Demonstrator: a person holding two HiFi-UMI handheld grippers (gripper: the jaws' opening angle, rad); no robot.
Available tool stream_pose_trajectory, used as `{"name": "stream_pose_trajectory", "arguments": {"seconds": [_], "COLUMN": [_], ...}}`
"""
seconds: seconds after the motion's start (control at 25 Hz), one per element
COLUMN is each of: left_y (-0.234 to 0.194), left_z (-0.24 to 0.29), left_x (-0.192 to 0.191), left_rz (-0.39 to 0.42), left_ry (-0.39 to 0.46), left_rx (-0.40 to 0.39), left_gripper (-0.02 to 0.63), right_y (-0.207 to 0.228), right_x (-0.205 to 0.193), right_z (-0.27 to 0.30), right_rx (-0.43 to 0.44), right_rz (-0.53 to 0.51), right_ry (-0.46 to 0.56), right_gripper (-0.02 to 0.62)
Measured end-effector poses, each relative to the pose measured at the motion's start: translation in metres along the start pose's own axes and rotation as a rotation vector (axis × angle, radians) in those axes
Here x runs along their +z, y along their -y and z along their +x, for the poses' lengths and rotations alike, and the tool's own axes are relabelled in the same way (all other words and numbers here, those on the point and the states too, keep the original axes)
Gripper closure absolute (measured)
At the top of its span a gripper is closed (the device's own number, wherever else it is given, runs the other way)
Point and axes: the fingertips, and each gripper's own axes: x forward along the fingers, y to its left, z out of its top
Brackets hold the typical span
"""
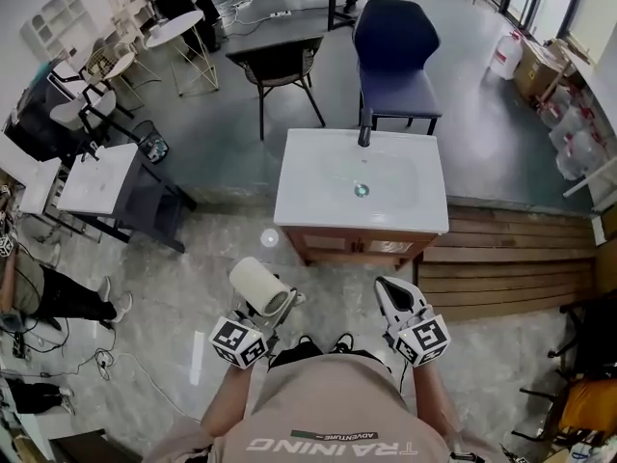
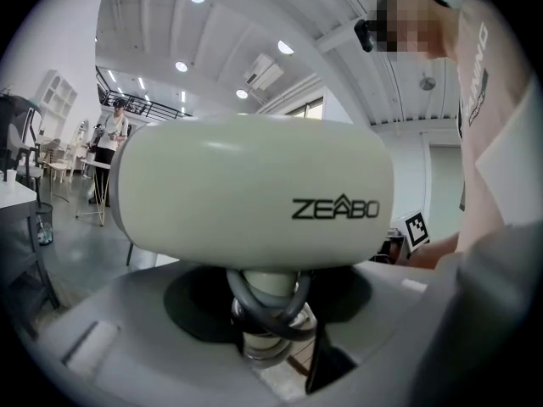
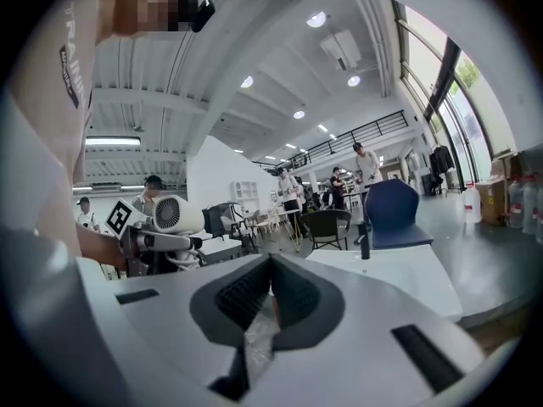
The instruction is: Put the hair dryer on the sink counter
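- Carrying the dryer (image 1: pixel 258 283) toward the surface (image 1: pixel 318 215) is the step in hand; the surface bears only its own faucet (image 1: pixel 364 135) at the far edge.
- Left tool (image 1: pixel 275 307) is clenched on the dryer's handle, with the cord (image 2: pixel 263 308) looped round it and the barrel lying crosswise above the jaws.
- Dryer hangs in the air short of the near edge, off the near left corner.
- Right tool (image 1: pixel 388 285) is empty, its jaws pressed together, also short of the near edge, toward the right corner.
- Next move, as I judge it: bring the left tool over the near edge, lower the dryer onto the flat rim beside the basin (image 1: pixel 362 186) rather than into it, then release.
- Likely trouble: the round barrel could roll and the cord could drag, so lay it on its side, well in from the edge.
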Motion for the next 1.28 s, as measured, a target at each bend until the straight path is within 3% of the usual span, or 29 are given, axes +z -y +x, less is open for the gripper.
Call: {"name": "stream_pose_trajectory", "arguments": {"seconds": [0.44,0.88,1.28], "left_y": [-0.029,-0.104,-0.159], "left_z": [0.034,0.087,0.118], "left_x": [0.002,0.026,0.028], "left_rz": [0.008,0.025,0.023], "left_ry": [-0.034,-0.054,-0.128], "left_rx": [-0.045,-0.119,-0.202], "left_gripper": [0.396,0.399,0.400], "right_y": [0.019,0.054,0.059], "right_x": [-0.004,0.035,0.038], "right_z": [0.022,0.097,0.152], "right_rx": [-0.043,-0.112,-0.170], "right_rz": [0.021,-0.025,-0.026], "right_ry": [-0.036,-0.015,-0.046], "right_gripper": [0.591,0.589,0.589]}}
